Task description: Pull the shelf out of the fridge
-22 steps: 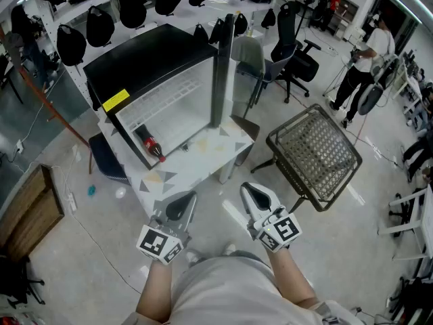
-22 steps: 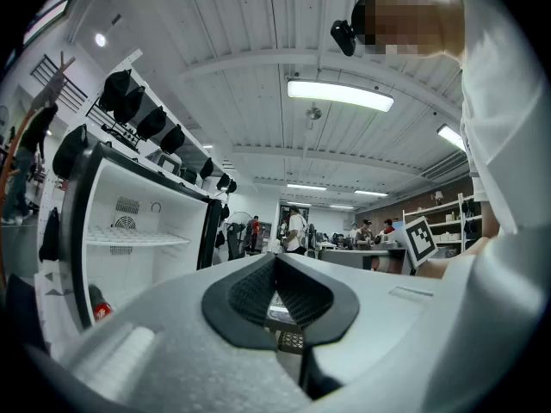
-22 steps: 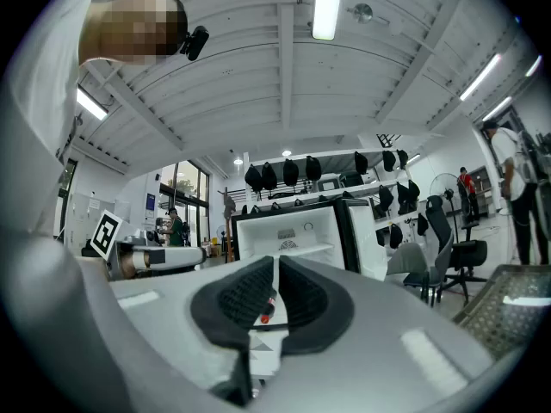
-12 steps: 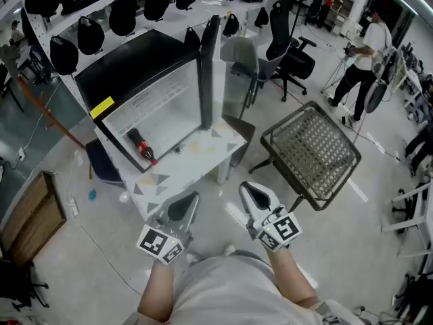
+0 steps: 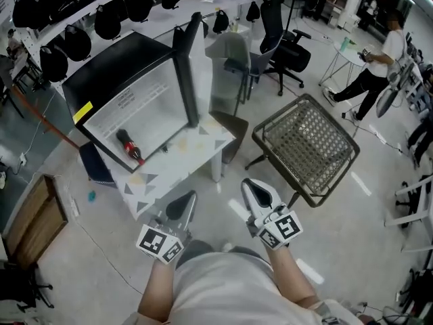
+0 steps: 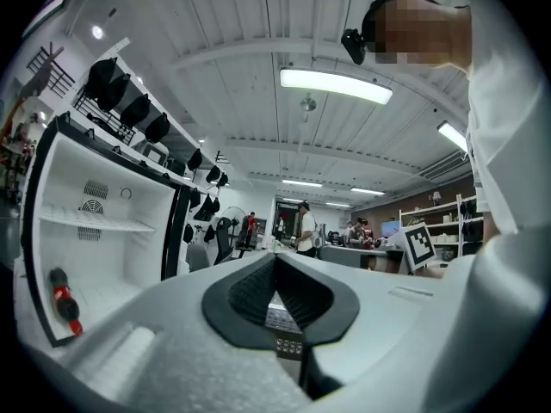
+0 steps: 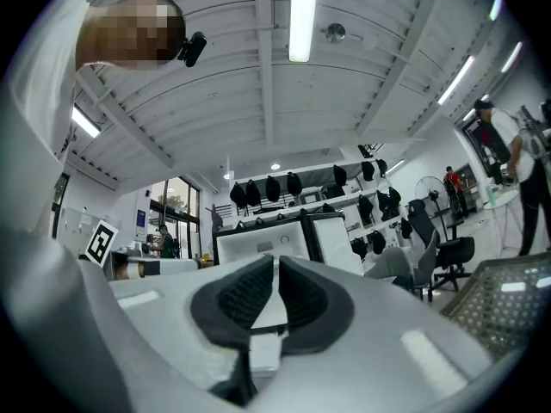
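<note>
A black mini fridge (image 5: 108,59) with a white inside stands on a white table (image 5: 183,158), its door (image 5: 188,66) swung open. A white shelf (image 5: 142,99) sits across its inside, also seen as the shelf (image 6: 95,224) in the left gripper view. A red-capped cola bottle (image 5: 128,145) lies on the fridge floor. My left gripper (image 5: 179,207) and right gripper (image 5: 257,193) hover side by side short of the table, well apart from the fridge. Both are shut with nothing between the pads. The right gripper view shows the fridge (image 7: 258,246) far ahead.
A wire-mesh chair (image 5: 308,144) stands right of the table, close to my right gripper. Office chairs (image 5: 284,46) and racks of black bags (image 5: 101,19) stand behind the fridge. A wooden board (image 5: 34,215) lies at the left. A person (image 5: 379,66) stands far right.
The fridge and table have slid left in the head view as the view shifted. Both grippers keep the same place in the picture and stay shut.
</note>
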The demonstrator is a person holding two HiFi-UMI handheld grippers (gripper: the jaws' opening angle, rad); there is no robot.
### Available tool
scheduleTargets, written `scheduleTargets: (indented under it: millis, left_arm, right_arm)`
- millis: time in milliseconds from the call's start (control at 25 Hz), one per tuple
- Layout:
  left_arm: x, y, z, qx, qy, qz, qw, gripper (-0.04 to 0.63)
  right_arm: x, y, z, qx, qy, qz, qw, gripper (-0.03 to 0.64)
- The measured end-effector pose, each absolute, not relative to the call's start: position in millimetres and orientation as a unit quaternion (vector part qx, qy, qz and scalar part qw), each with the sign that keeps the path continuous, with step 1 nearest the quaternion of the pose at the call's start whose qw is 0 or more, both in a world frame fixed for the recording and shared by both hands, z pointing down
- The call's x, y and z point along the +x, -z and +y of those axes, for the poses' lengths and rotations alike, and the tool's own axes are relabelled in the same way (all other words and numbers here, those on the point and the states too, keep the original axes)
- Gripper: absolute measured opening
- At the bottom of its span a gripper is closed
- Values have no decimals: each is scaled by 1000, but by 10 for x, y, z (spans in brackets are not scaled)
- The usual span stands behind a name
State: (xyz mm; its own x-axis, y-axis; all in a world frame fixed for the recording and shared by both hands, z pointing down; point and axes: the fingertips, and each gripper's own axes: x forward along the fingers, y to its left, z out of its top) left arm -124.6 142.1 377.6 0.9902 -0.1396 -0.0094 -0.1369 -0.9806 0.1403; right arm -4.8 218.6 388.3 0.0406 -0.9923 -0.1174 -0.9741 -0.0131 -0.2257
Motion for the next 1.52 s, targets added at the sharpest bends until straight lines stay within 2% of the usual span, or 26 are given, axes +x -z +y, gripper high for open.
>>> scheduleTargets:
  millis: [440, 920, 1520]
  left_arm:
    - [-823, -4052, 1078, 994, -15, -71, 79, 8]
    - [-318, -4140, -105, 991, -18, -94, 93, 8]
    - [-337, -4321, -1293, 982, -9, -150, 116, 8]
  right_arm:
    - [413, -4074, 1977, -724, 46, 679, 110, 21]
    - [937, -4045, 773, -711, 52, 696, 83, 21]
    - [871, -4150, -693, -663, 67, 743, 67, 21]
